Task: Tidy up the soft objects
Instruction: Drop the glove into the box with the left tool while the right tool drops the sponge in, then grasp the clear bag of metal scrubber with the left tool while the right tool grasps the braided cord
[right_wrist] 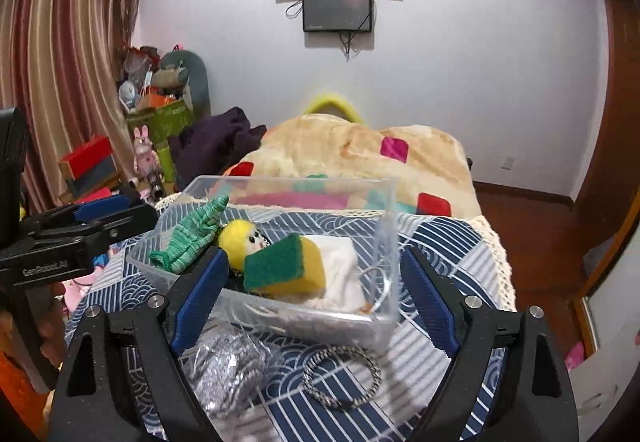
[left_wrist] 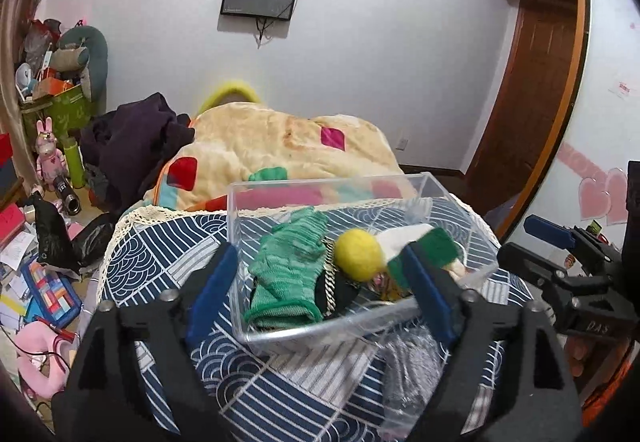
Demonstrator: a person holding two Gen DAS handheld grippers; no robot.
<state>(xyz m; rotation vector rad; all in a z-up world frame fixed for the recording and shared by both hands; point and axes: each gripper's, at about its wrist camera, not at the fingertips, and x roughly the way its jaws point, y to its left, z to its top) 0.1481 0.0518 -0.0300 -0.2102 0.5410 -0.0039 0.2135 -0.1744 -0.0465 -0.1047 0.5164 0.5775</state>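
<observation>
A clear plastic box (left_wrist: 312, 334) (right_wrist: 384, 242) stands on the blue patterned cloth. It holds a green knit glove (left_wrist: 288, 270) (right_wrist: 192, 238), a yellow felt doll (left_wrist: 358, 252) (right_wrist: 238, 240), a green-and-yellow sponge (left_wrist: 432, 246) (right_wrist: 284, 262) and a white cloth (right_wrist: 340, 262). My left gripper (left_wrist: 320, 290) is open, its fingers astride the box's near wall. My right gripper (right_wrist: 316, 294) is open and empty, just in front of the box. A silver steel-wool scrubber (right_wrist: 232, 370) (left_wrist: 412, 366) and a braided bracelet (right_wrist: 342, 376) lie on the cloth before the box.
A bed with a beige quilt (left_wrist: 280, 137) (right_wrist: 352, 145) lies behind the table. Dark clothes (left_wrist: 136, 145) are piled at its left. Clutter covers the floor at left (left_wrist: 40, 282). The cloth's lace edge (right_wrist: 496, 262) marks the table's right side. The right gripper shows at right (left_wrist: 560, 274).
</observation>
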